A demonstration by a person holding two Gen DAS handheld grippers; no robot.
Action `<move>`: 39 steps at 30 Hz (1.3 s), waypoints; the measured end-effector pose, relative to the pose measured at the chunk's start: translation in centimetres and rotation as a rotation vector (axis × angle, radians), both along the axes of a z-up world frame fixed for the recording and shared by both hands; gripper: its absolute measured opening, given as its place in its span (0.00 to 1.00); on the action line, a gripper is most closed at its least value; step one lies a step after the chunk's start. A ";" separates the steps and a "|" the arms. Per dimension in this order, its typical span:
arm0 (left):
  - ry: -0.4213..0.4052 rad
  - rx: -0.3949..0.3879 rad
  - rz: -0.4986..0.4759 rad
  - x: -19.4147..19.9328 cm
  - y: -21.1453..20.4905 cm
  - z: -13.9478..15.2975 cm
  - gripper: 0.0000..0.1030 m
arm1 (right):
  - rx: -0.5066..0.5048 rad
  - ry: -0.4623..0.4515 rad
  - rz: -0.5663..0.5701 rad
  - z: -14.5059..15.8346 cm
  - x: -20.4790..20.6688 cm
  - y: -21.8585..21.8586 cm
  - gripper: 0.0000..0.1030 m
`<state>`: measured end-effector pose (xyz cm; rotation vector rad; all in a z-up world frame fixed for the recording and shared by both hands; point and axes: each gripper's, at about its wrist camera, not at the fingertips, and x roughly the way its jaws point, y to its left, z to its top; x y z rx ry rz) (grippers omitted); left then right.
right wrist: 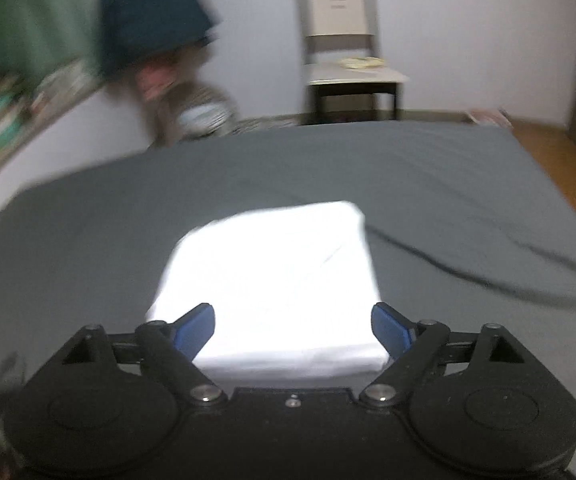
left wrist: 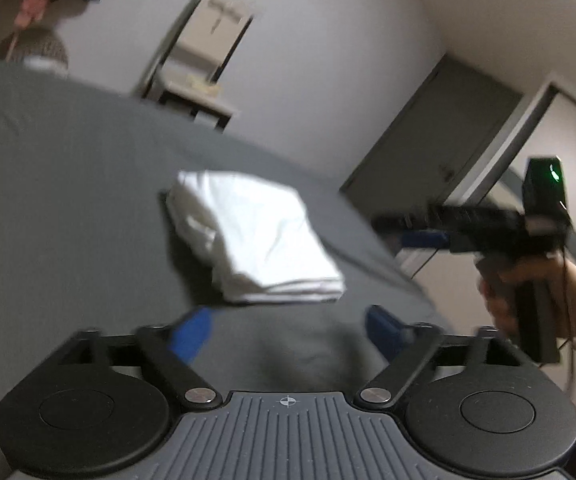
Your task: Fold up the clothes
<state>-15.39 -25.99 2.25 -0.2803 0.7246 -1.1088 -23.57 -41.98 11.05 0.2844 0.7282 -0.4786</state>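
Observation:
A white garment (left wrist: 256, 240) lies folded into a thick square on the grey bedsheet (left wrist: 68, 208). My left gripper (left wrist: 288, 334) hovers just short of its near edge, open, with nothing between its blue fingers (left wrist: 194, 334). In the left wrist view the right gripper (left wrist: 408, 236) is held in a hand (left wrist: 528, 296) to the right of the bed; whether its jaws are apart is not clear there. In the right wrist view my right gripper (right wrist: 293, 330) stands open above the near side of the folded white garment (right wrist: 276, 276), blue fingers (right wrist: 390, 330) spread wide and empty.
The grey bedsheet (right wrist: 448, 200) has a long crease to the right of the garment. A chair (right wrist: 348, 48) stands against the far wall. Hanging clothes (right wrist: 152, 12) and a patterned bundle (right wrist: 196, 112) sit at the far left. A door (left wrist: 440, 136) and wooden floor (right wrist: 560, 160) lie right.

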 end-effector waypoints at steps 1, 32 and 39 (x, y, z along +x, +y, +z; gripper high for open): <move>-0.024 -0.022 0.006 -0.3 0.5 0.4 0.86 | -0.025 0.013 0.033 0.9 -0.6 1.6 0.93; -0.440 0.222 0.088 -2.6 -0.9 -2.6 0.87 | -0.126 -0.199 -0.299 -12.4 -2.9 5.6 1.00; -0.418 0.351 0.123 -0.6 -7.0 -4.4 0.87 | -0.164 -0.141 -0.273 -15.1 -1.3 4.7 1.00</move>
